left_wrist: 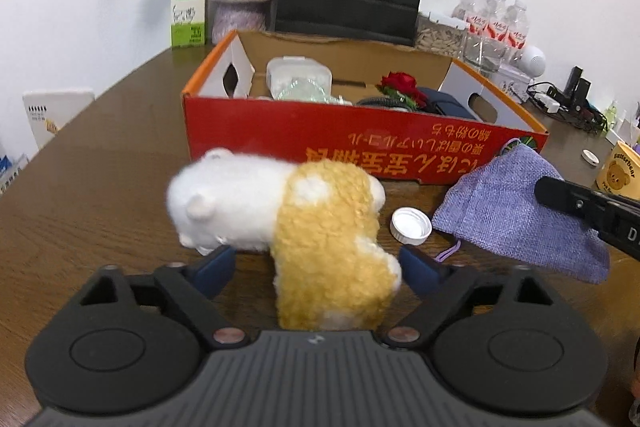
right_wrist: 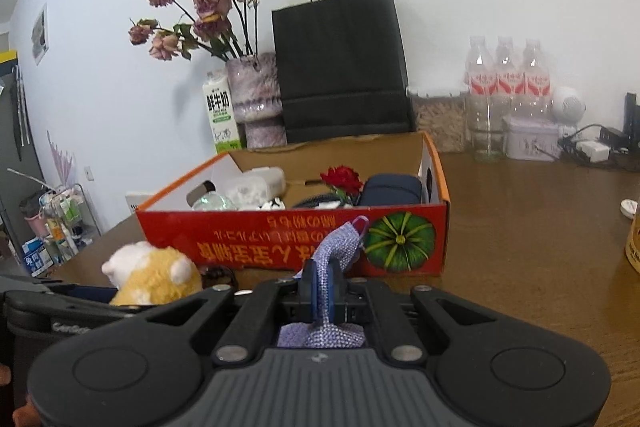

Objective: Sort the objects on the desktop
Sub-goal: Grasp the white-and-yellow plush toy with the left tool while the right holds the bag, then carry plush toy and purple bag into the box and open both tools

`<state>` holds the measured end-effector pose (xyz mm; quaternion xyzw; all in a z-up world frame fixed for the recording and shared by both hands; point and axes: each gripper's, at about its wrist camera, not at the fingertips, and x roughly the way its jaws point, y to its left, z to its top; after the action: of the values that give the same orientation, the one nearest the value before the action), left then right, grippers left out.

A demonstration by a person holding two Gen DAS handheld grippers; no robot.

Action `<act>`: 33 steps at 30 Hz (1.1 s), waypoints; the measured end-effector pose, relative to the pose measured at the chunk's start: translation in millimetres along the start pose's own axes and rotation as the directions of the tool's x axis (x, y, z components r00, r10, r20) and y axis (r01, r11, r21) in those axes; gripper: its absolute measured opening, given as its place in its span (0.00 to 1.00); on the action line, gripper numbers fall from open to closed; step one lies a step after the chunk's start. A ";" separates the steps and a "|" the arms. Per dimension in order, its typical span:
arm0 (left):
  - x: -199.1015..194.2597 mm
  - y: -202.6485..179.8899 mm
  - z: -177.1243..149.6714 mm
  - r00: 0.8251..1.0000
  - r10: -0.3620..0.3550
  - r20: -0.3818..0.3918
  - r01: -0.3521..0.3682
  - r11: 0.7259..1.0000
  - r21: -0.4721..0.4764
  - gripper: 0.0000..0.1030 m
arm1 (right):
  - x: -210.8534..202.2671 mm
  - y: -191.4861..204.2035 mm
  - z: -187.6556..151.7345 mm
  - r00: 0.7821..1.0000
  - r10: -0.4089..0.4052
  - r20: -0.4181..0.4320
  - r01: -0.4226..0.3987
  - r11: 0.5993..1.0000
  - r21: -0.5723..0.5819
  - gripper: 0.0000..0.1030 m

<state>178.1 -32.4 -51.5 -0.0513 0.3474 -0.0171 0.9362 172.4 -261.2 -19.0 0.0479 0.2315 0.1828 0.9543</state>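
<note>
Low in the left wrist frame, the left tool (left_wrist: 316,259) stands open astride the plush toy (left_wrist: 304,223) lying on the bench (left_wrist: 100,187). In the right view's lower centre, the right tool (right_wrist: 322,291) is clamped on the purple pouch (right_wrist: 340,247), before the red box (right_wrist: 280,239).

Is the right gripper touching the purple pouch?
Touching. The right wrist view shows the right gripper with its fingers pinched shut on a fold of the purple pouch.

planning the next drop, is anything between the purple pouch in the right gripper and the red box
Nothing visible: the purple pouch hangs pinched in the right gripper, directly before the red box, whose top is open.
</note>
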 end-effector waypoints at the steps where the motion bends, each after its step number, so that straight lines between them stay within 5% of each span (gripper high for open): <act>1: 2.5 -1.4 -0.8 1.000 0.003 -0.009 -0.003 1.000 -0.002 0.70 | -0.7 0.1 -0.9 1.000 0.002 -0.001 -0.002 1.000 0.000 0.04; 4: 5.1 -6.0 -4.1 1.000 0.014 -0.001 -0.014 1.000 0.005 0.51 | -1.1 2.4 -3.8 1.000 0.007 -0.001 -0.007 1.000 -0.008 0.04; 7: 2.3 -6.4 -8.1 1.000 0.021 0.017 -0.021 1.000 0.007 0.49 | -1.6 4.3 -6.7 1.000 0.008 -0.003 -0.008 1.000 -0.015 0.04; 20: -32.7 -8.5 -8.1 0.993 0.010 0.115 -0.017 0.998 0.060 0.48 | -14.3 11.8 -0.7 0.998 0.038 0.047 -0.037 0.999 -0.028 0.04; 33: -57.5 -22.3 28.4 0.970 -0.032 0.242 0.004 0.993 0.116 0.48 | -25.4 26.8 46.3 0.985 0.055 0.162 -0.050 0.998 -0.033 0.04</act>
<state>153.1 -48.3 9.6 -0.0024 0.2282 -0.0390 0.9728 163.9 -246.0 37.6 0.0548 0.1487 0.2065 0.9655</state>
